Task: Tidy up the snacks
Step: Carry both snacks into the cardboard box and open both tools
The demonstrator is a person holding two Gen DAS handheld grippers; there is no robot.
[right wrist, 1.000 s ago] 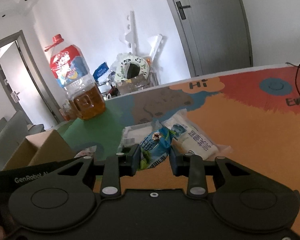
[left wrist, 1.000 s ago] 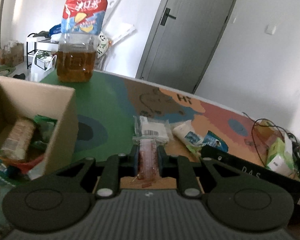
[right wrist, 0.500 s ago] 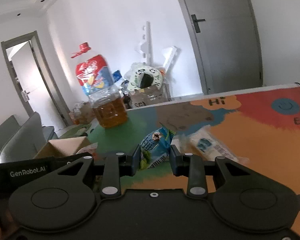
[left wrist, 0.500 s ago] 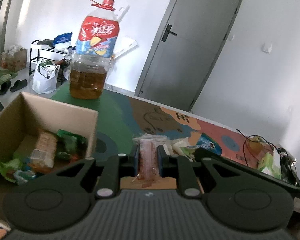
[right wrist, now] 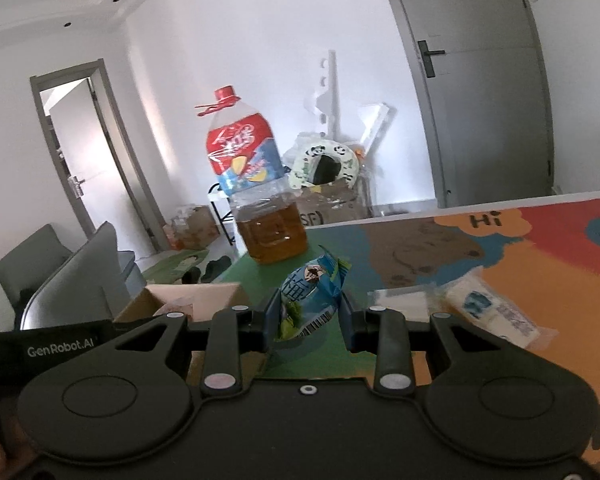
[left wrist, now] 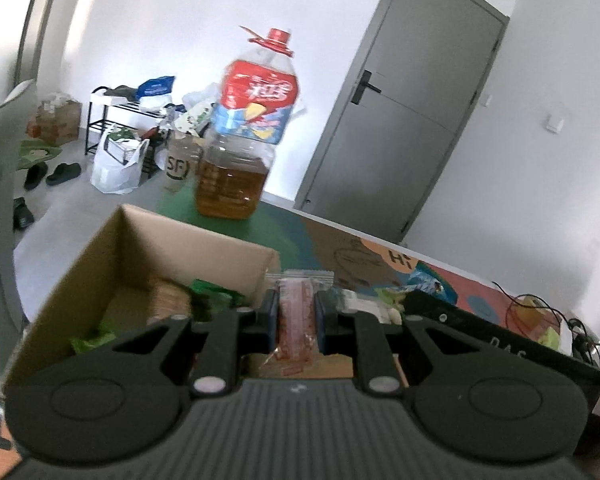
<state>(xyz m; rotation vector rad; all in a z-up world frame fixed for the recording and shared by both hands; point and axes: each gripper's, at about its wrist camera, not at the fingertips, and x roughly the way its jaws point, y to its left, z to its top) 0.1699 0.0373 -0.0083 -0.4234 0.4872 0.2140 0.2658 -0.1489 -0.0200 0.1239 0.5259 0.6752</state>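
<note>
My left gripper (left wrist: 297, 316) is shut on a clear packet of reddish snack sticks (left wrist: 296, 312), held in the air by the right wall of an open cardboard box (left wrist: 196, 240). The box holds several snacks, among them a tan cracker pack (left wrist: 168, 302) and green packets (left wrist: 212, 294). My right gripper (right wrist: 310, 312) is shut on a blue and green snack packet (right wrist: 310, 294), lifted above the table. The box also shows in the right wrist view (right wrist: 188, 296), to the left. A white packet (right wrist: 488, 310) lies on the mat to the right.
A large oil bottle (left wrist: 244, 148) with a red cap stands on the colourful table mat (right wrist: 520, 264) behind the box; it also shows in the right wrist view (right wrist: 256, 196). The other gripper's black body (left wrist: 500, 344) lies at right. Cables and small boxes (left wrist: 548, 328) sit at the far right.
Both grippers have risen and moved left toward the box with their packets held. The box's inside has come more into the left view.
</note>
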